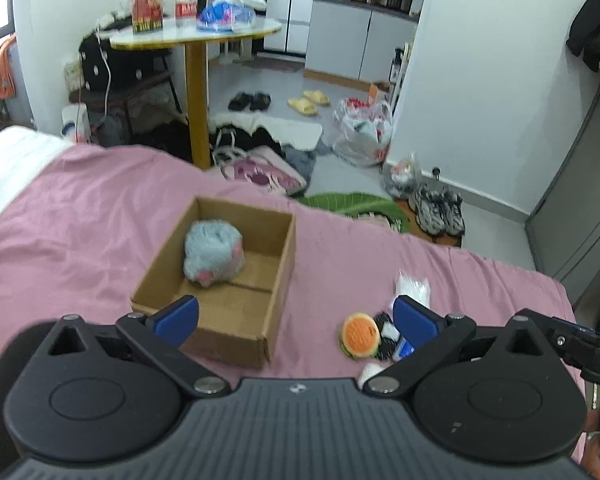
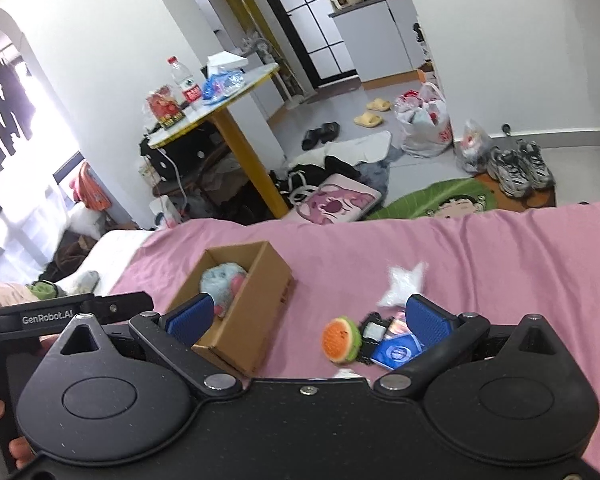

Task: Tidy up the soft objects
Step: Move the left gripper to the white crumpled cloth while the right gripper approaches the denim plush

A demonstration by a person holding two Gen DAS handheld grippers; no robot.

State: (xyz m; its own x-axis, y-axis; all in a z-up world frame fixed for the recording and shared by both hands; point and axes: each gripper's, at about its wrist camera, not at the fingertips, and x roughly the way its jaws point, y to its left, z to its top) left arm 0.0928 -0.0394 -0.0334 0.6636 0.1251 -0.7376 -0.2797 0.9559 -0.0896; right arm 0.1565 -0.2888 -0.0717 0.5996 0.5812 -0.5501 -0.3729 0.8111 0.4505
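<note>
You have matt brown cardboard box [image 1: 236, 280] walls around a fuzzy blue-grey plush toy [image 1: 213, 254], on a soft, creased pink bedsheet [image 1: 80, 216] — plain cloth. The burger toy [image 1: 360, 335] looks knitted and rough. Your left gripper [image 1: 296, 320] is matt black plastic with textured blue pads [image 1: 414, 320] — metal rivets [image 1: 209, 385] shine.

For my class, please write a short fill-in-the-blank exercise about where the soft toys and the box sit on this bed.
1. The fluffy blue plush lies inside the cardboard ____.
2. The burger toy lies on the ____ bedsheet, outside the box.
3. The left gripper and the right gripper both have their jaws ____, holding nothing.
4. The white star-shaped item lies farther from the camera than the ____ toy.

Missing words: box; pink; open; burger
</note>
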